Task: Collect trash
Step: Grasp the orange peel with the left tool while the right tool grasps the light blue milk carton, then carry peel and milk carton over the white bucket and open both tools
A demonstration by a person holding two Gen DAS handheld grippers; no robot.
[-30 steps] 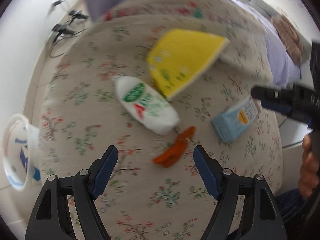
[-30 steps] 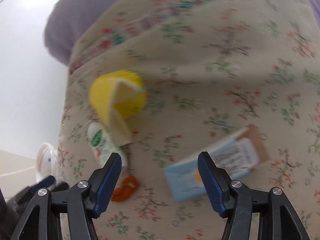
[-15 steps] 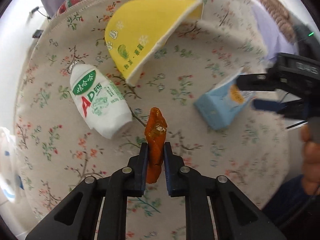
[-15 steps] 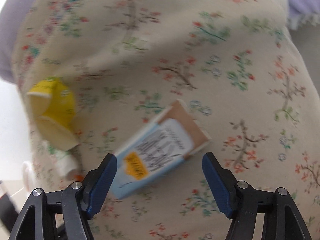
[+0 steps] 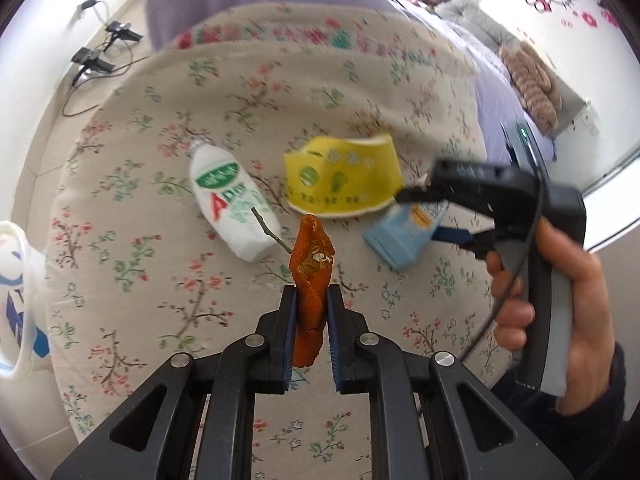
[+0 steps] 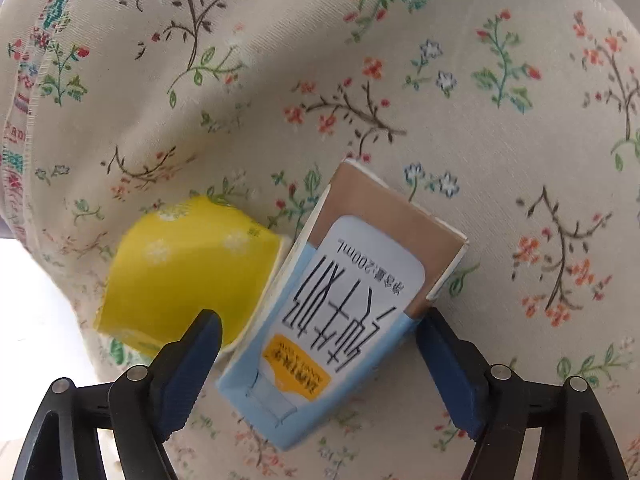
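My left gripper [image 5: 312, 316] is clamped on the orange peel [image 5: 311, 268], lifted clear of the floral cloth [image 5: 168, 292]. My right gripper [image 6: 318, 354], jaws just widening, straddles the blue carton [image 6: 340, 312] unpinched. I should centre it clear of the yellow cup [image 6: 180, 276] before squeezing.

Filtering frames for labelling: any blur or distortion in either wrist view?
Left wrist: strong fisheye curving, dark corner vignette, far tablecloth and right gripper motion-smeared, orange peel sharp. Right wrist: milk carton print crisp, cloth edges slightly soft.
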